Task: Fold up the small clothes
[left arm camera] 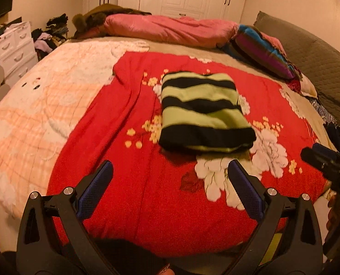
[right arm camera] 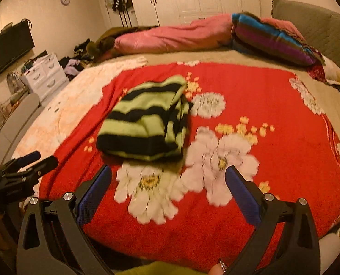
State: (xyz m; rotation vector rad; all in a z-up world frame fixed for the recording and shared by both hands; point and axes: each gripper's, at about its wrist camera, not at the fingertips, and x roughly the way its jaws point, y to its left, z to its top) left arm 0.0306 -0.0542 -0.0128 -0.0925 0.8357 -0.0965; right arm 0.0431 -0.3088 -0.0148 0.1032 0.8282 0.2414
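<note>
Left tool [left arm camera: 170, 169] spread wide, empty, hovering just short of the sweater's [left arm camera: 202, 112] near edge. Right tool [right arm camera: 168, 174] likewise wide, gripping nothing, near the sweater's right corner. Sweater folded into a striped green-and-black rectangle, flat on the red blanket [left arm camera: 128, 183], long axis running away toward the pink pillow [left arm camera: 170, 28].

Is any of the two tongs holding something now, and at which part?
Nothing is held. The left tongs and right tongs are both open, apart from the folded striped garment on the red blanket.
</note>
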